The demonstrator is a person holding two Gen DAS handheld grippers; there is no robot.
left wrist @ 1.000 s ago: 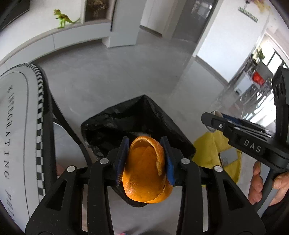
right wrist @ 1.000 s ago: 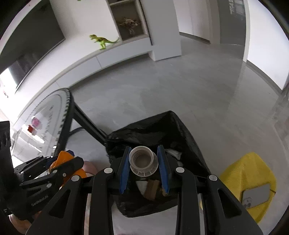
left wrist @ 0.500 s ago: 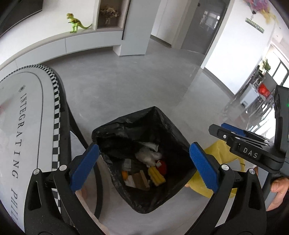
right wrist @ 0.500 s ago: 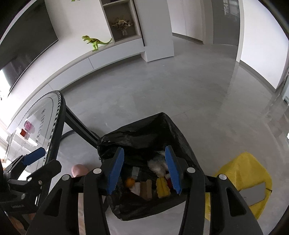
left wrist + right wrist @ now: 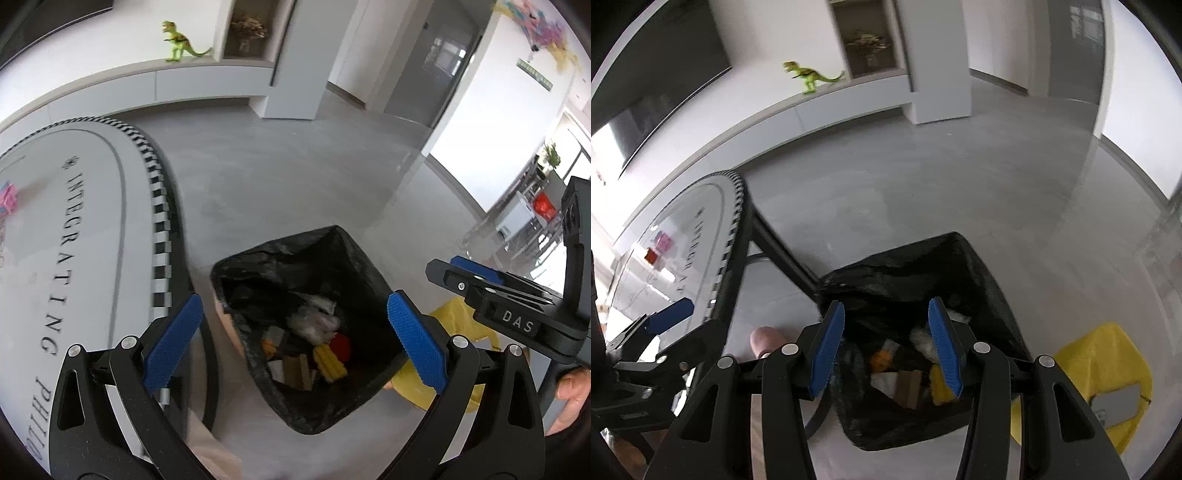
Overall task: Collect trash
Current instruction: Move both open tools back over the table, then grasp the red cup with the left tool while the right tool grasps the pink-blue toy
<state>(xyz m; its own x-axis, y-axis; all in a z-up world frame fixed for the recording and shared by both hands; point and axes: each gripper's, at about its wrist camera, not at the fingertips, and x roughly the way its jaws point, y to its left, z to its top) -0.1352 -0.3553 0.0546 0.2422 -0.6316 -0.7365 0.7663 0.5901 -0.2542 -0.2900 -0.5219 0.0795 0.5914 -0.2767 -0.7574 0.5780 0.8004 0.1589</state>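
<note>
**Two loads dropped, both grippers empty over the bin**

Two pieces gone from the jaws since a second ago: orange peel out of the left gripper (image 5: 294,343), a white bottle cap out of the right gripper (image 5: 886,349). Now lying somewhere in the black-lined trash bin (image 5: 369,266), on the floor beside the white table (image 5: 96,206). Among the litter at the bottom: a yellow corn-like piece (image 5: 330,362), something red (image 5: 340,347), crumpled white plastic (image 5: 314,325), small tan blocks, an orange scrap (image 5: 880,360) that may be the peel. Cap not to be picked out for certain.

Meaning for the task: this delivery looks finished, with nothing left to release. Probably time to swing back to the table, where a pink item (image 5: 8,197) and a red one (image 5: 651,254) appear to wait near the far edge.

Left gripper spread as wide as it goes, blue pads either side of the bin mouth, touching nothing. Right gripper parted only partway, pads clear of everything, bin contents visible through the gap. A yellow bag (image 5: 1108,365) on the floor just beside the bin, untouched.
</note>
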